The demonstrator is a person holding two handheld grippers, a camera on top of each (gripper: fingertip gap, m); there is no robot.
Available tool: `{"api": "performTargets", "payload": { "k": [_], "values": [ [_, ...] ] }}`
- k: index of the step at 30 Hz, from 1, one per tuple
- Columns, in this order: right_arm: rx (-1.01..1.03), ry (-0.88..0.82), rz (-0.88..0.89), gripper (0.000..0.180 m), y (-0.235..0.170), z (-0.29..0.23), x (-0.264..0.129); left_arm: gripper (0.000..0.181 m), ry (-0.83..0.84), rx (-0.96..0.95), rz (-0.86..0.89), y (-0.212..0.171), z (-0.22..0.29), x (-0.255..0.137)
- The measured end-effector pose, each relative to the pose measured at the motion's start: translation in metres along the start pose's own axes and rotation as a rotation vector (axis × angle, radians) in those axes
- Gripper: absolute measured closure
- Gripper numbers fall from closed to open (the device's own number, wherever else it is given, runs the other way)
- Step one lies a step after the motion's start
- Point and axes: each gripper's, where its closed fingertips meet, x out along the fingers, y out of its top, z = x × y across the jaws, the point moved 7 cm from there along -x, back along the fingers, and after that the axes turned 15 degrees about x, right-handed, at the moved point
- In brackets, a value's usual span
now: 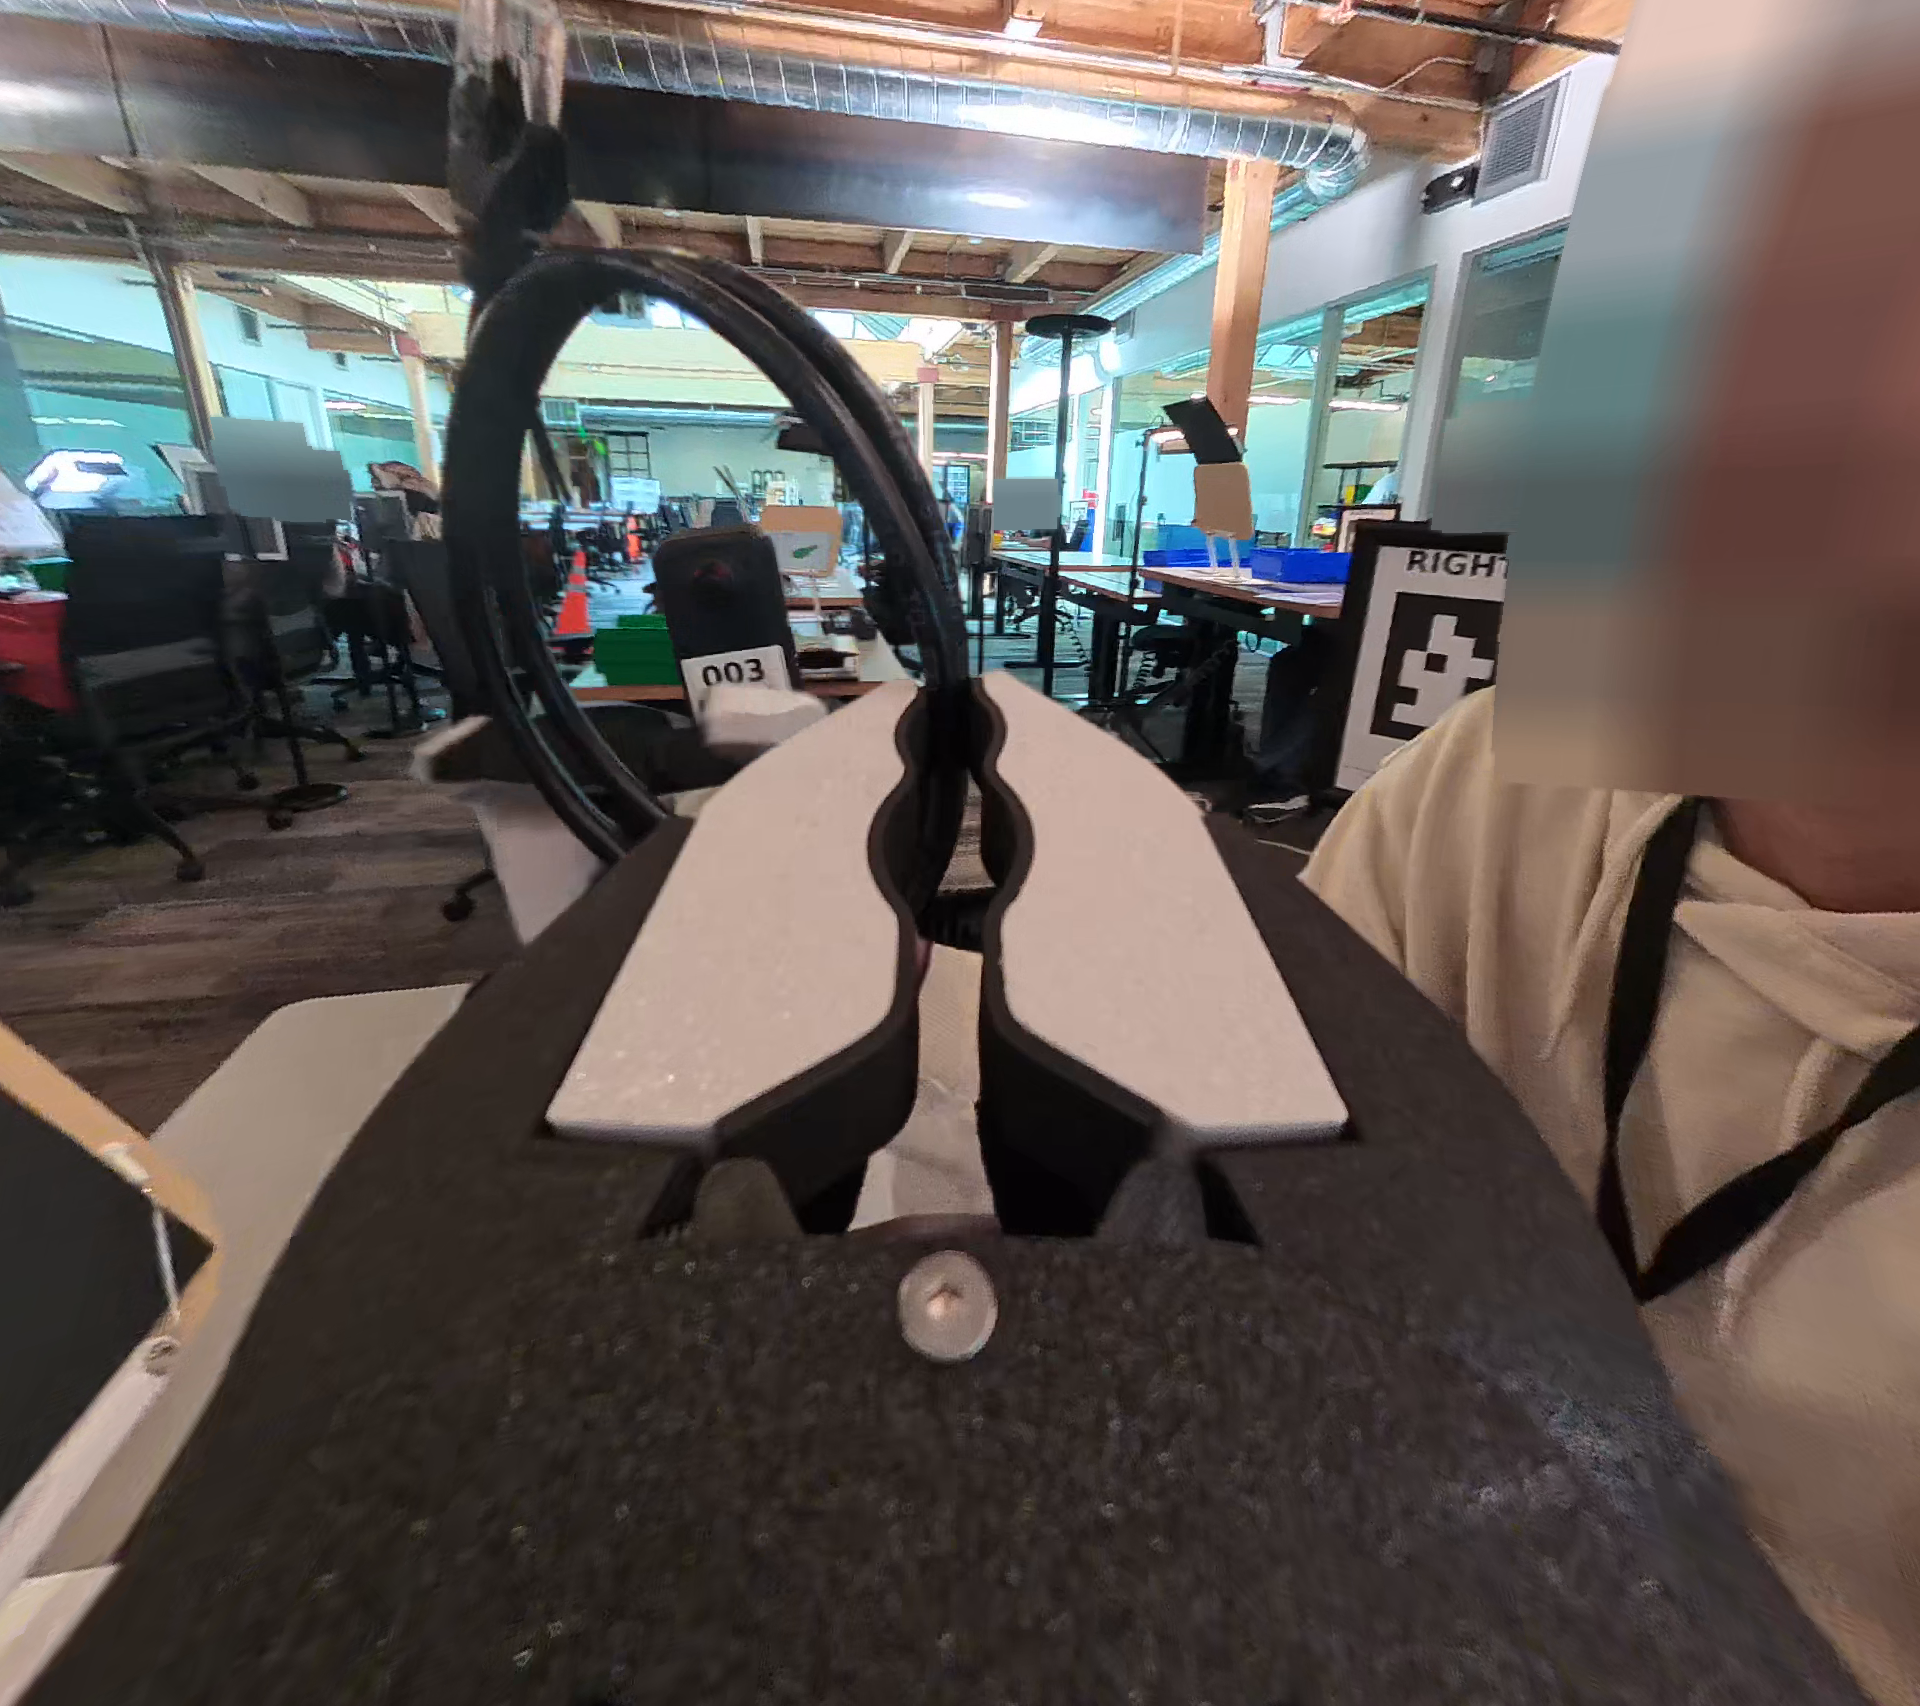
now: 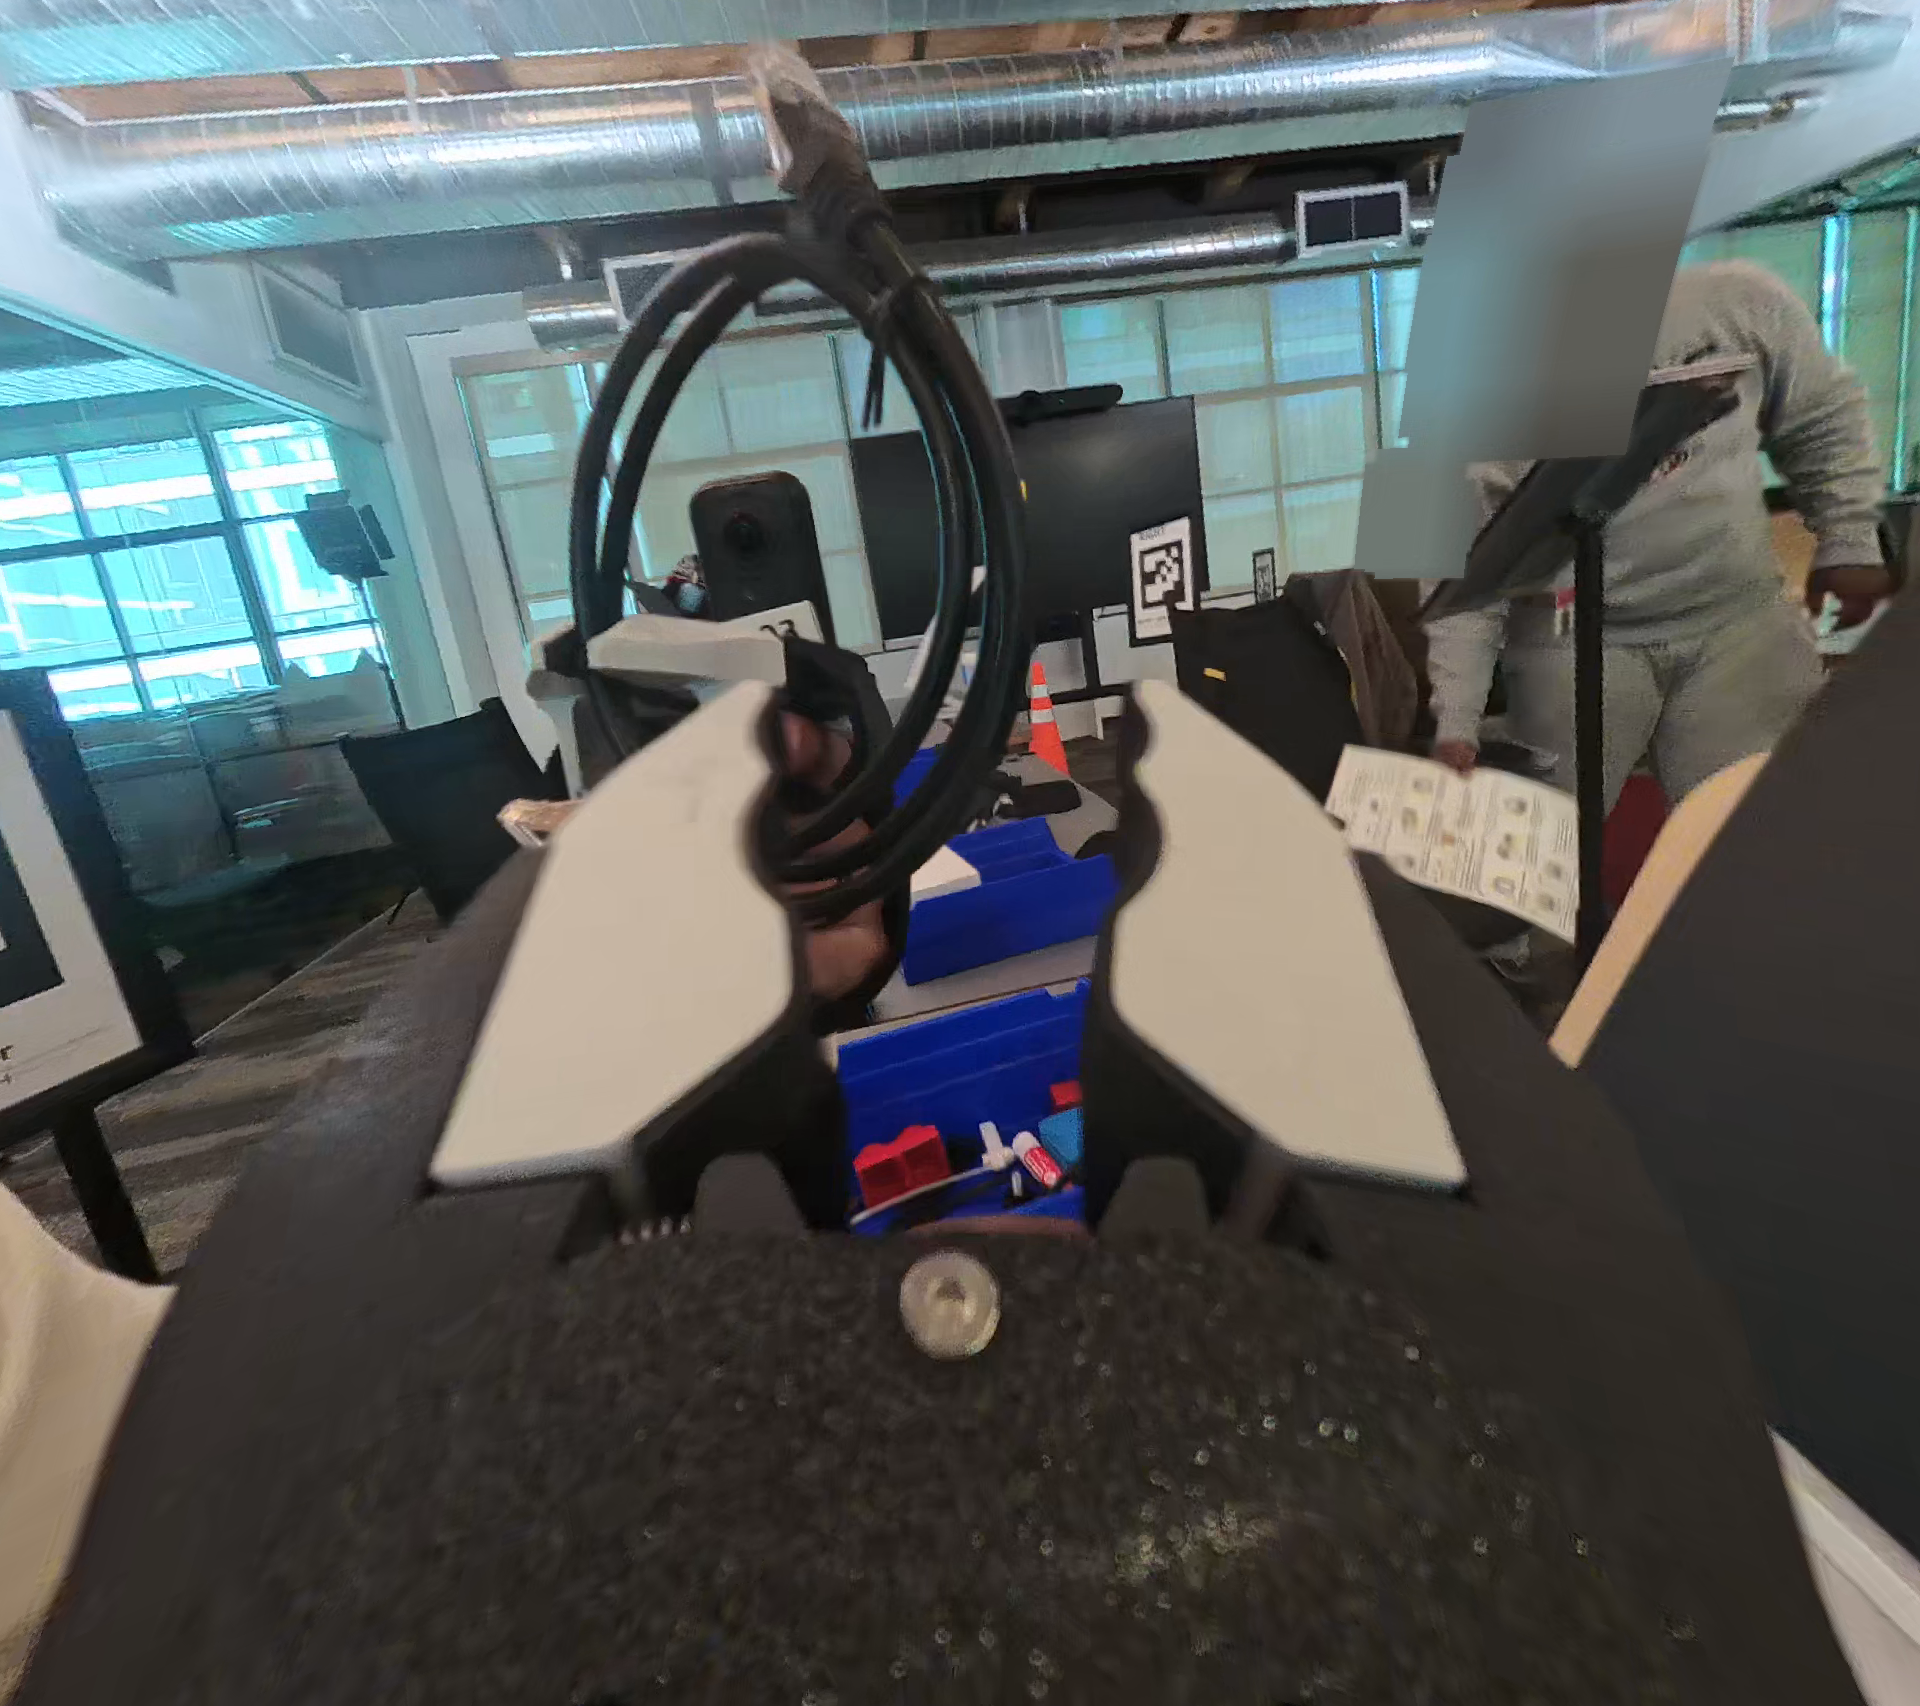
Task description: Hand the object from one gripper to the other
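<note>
Left gripper (image 1: pixel 948 721) fingers clamp the coiled black cable (image 1: pixel 499 576) at its lower rim; coil stands upright. Right gripper (image 2: pixel 951 721) fingers stand apart, the coil's lower arc between them, nearer the left-hand finger.

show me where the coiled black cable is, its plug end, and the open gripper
coiled black cable (image 1: pixel 488 576), left wrist view, left arc of the loop
plug end (image 2: pixel 795 108), right wrist view, clear connector tip
right gripper (image 2: pixel 951 721), right wrist view, between its fingertips
</note>
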Motion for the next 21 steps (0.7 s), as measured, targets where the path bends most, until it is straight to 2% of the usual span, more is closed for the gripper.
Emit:
{"api": "performTargets", "payload": {
  "k": [1,2,5,7,12,15,18,21],
  "values": [
    [-0.006,-0.004,-0.035,0.147,-0.003,0.004,0.000,0.175,0.003,0.009,0.002,-0.004,-0.004,-0.001],
    [-0.024,-0.045,-0.067,0.156,-0.005,0.010,-0.001,0.175,0.002,0.002,0.001,-0.008,-0.008,-0.001],
    [-0.100,-0.222,-0.074,0.166,-0.004,0.026,-0.012,0.175,0.102,-0.010,-0.072,-0.029,-0.022,-0.002],
    [-0.103,-0.276,-0.098,0.173,0.001,0.030,-0.018,0.171,0.132,0.004,-0.139,-0.043,-0.024,-0.003],
    [-0.212,-0.500,-0.103,0.174,0.014,0.040,-0.041,0.154,0.378,0.004,-0.363,-0.063,-0.043,-0.001],
    [-0.419,-0.700,-0.120,0.174,0.023,0.035,-0.051,0.124,0.531,0.039,-0.485,-0.063,-0.047,-0.008],
    [-0.667,-0.875,-0.169,0.174,0.028,0.023,-0.056,0.120,0.686,0.122,-0.589,-0.052,-0.043,-0.017],
    [-0.902,-0.909,-0.287,0.174,0.017,0.013,-0.046,0.120,0.825,0.227,-0.728,-0.042,-0.033,-0.023]
  ]
}}
